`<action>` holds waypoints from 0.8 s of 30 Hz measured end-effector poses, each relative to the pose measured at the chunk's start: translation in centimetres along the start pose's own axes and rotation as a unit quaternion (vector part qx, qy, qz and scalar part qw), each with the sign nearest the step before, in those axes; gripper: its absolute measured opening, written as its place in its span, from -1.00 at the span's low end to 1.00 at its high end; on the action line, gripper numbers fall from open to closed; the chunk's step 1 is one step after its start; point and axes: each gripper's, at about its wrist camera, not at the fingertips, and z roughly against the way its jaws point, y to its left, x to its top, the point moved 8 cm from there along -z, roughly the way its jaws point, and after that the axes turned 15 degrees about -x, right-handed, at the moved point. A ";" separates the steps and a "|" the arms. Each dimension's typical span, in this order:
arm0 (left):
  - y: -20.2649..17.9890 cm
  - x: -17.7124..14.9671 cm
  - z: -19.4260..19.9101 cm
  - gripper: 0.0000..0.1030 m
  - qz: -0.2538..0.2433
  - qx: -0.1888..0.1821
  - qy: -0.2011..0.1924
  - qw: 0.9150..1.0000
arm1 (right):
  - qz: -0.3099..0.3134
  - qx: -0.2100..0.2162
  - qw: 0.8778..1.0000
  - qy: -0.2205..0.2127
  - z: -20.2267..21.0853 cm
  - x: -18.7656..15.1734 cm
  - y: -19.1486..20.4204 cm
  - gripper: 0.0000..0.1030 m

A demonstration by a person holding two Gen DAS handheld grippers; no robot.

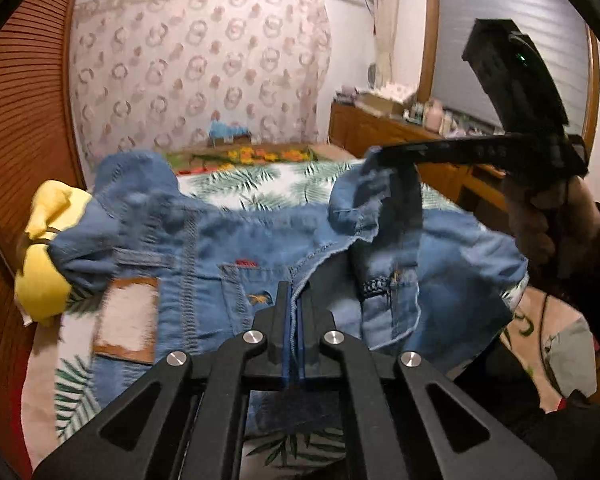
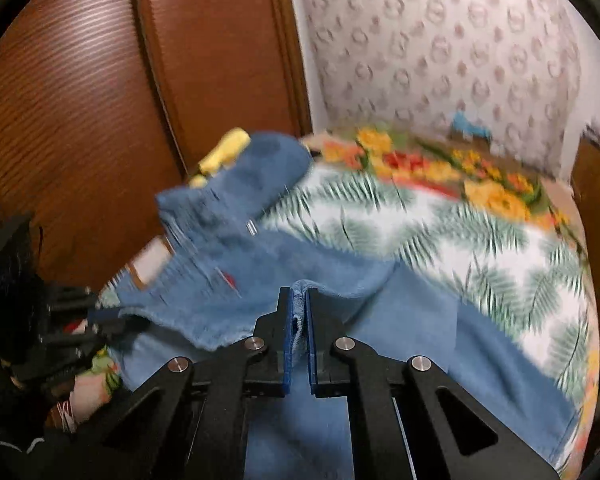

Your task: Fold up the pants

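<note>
Blue denim pants (image 1: 228,248) lie spread on a bed with a palm-leaf sheet; a brown and white waist patch (image 1: 126,320) shows at the left. My left gripper (image 1: 295,292) is shut on a hem edge of the denim. My right gripper (image 2: 299,300) is shut on a fold of denim edge; the pants (image 2: 380,312) hang below and ahead of it. In the left wrist view the right gripper (image 1: 400,184) is raised at the right, pinching a bunched piece of denim. The left gripper (image 2: 112,320) shows at the left in the right wrist view.
A yellow cloth (image 1: 48,248) lies at the pants' left end by a brown slatted wardrobe (image 2: 80,100). The palm-leaf sheet (image 2: 440,232) and a flowered cover (image 2: 440,168) stretch beyond. A wooden dresser (image 1: 380,128) with clutter stands at the right.
</note>
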 end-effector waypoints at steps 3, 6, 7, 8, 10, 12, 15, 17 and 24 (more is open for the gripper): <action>0.3 0.2 1.9 -0.94 0.002 0.005 -0.015 1.000 | 0.015 0.008 1.000 -0.025 1.0 2.4 1.6 -0.90; 1.5 0.5 3.3 -0.94 0.008 0.020 -0.024 0.999 | 0.036 0.013 0.998 -0.041 0.9 4.1 3.9 -0.90; 2.0 0.3 3.5 -0.94 0.012 0.027 -0.024 0.999 | 0.042 0.016 0.998 -0.042 0.7 4.5 4.5 -0.90; 2.9 -0.1 3.6 -0.94 0.020 0.031 -0.022 0.999 | 0.047 0.017 0.998 -0.043 0.5 4.5 5.2 -0.90; 4.0 -0.8 3.5 -0.94 0.032 0.038 -0.017 0.999 | 0.059 0.017 0.997 -0.039 -0.7 4.7 6.6 -0.90; 5.1 -1.4 3.2 -0.94 0.041 0.043 -0.009 0.998 | 0.074 0.010 0.997 -0.030 -2.4 4.4 7.5 -0.90; 6.2 -2.5 2.6 -0.94 0.053 0.050 0.003 0.997 | 0.082 0.007 0.997 -0.006 -5.2 4.1 8.8 -0.90; 6.8 -3.2 2.3 -0.93 0.061 0.052 0.009 0.997 | 0.085 0.005 0.996 0.006 -7.0 3.8 9.6 -0.90; 7.5 -4.3 2.3 -0.93 0.065 0.057 0.020 0.996 | 0.076 -0.007 0.997 0.016 -10.2 6.2 11.1 -0.91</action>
